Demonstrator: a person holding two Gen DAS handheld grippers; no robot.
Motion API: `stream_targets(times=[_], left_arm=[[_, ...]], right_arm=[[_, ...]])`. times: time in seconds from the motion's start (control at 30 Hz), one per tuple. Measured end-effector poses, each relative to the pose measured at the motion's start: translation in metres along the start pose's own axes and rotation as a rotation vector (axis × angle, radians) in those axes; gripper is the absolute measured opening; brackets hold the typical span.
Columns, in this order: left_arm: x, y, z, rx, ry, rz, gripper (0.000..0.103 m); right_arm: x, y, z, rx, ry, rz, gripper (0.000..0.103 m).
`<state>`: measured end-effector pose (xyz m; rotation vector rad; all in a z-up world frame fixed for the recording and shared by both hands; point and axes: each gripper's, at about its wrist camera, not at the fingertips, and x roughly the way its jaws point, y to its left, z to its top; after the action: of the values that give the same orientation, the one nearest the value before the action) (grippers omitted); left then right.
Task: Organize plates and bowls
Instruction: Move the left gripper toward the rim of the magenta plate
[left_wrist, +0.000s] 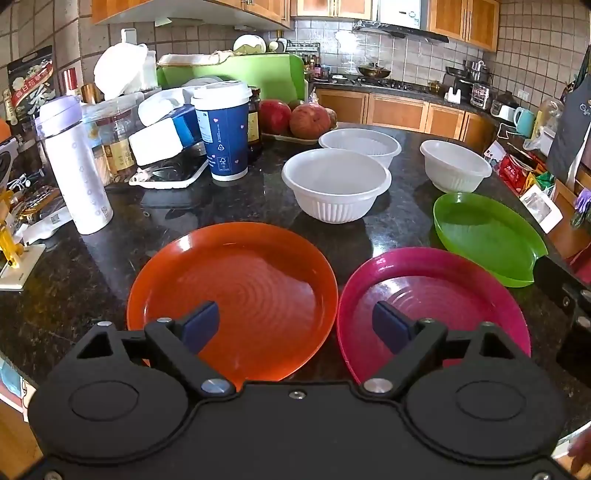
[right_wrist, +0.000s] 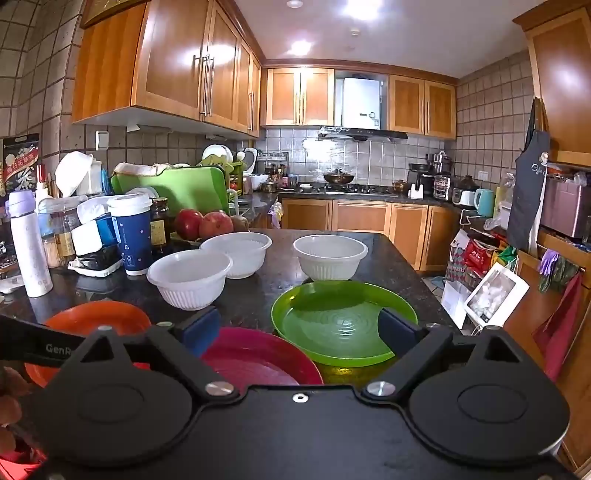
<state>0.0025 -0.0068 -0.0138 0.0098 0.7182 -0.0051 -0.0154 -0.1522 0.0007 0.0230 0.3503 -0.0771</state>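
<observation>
- Left claw (left_wrist: 295, 328) nearest the lens: jaws spread wide, nothing btwn them, hanging over the gap where the orange plate (left_wrist: 236, 295) and pink plate (left_wrist: 436, 306) nearly meet.
- Right claw (right_wrist: 299, 330) also wide open, empty, aimed at the near edge of the green plate (right_wrist: 340, 321), w/ the pink plate's rim just below its left finger.
- 3 plates sit flat on the dark counter (left_wrist: 92, 266) in a front row: orange on the left, pink in the middle, green off to the right, none stacked.
- 3 white bowls behind them, upright: nearest bowl (left_wrist: 336, 184) just past the orange plate, 2nd bowl (left_wrist: 360, 146) right behind it and close to touching, 3rd bowl (left_wrist: 456, 166) apart on the right, just beyond the green plate.
- Plates look like thin glossy plastic: prob. light, stiff enough, slick. Lying flat, so the raised rim is the only hold; pinch it at the near edge, one finger over and one under.
- Bowls look like thin ribbed plastic w/ a rolled lip: light, may flex if squeezed. Best hold = the wall at the lip, one finger inside and one outside.
- Clutter on the left (blue cup (left_wrist: 221, 133), white bottle (left_wrist: 74, 166)) stands near the orange plate; mind it.
</observation>
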Motion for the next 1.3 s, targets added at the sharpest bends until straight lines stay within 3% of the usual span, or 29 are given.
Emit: stream_targets(times=[0.2, 0.33, 0.63, 0.77, 0.83, 1.3], left_arm=[[-0.0065, -0.0014, 0.0065, 0.013, -0.016, 0.027, 0.089], [-0.006, -0.0029, 0.0066, 0.024, 0.009, -0.003, 0.083], [-0.0082, -0.0044, 0.0049, 0.033, 0.006, 0.001, 0.082], [-0.0075, -0.0016, 0.0067, 0.022, 0.009, 0.003, 0.082], [-0.0074, -0.0009, 0.0066, 0.018, 0.009, 0.007, 0.076], [-0.0062, 0.0001, 0.0078, 0.014, 0.005, 0.021, 0.076]], right_arm=[[0.0025, -0.0054, 0.0016, 0.043, 0.027, 0.028, 0.095], [0.0044, -0.004, 0.0013, 0.048, 0.048, 0.049, 0.092], [0.0021, 0.0031, 0.0008, 0.009, 0.027, 0.066, 0.087], [0.0026, 0.0004, 0.0001, 0.017, 0.035, 0.061, 0.087], [0.0031, 0.0001, -0.0001, 0.015, 0.041, 0.062, 0.087], [0.0061, 0.0029, 0.0013, 0.004, 0.047, 0.077, 0.087]])
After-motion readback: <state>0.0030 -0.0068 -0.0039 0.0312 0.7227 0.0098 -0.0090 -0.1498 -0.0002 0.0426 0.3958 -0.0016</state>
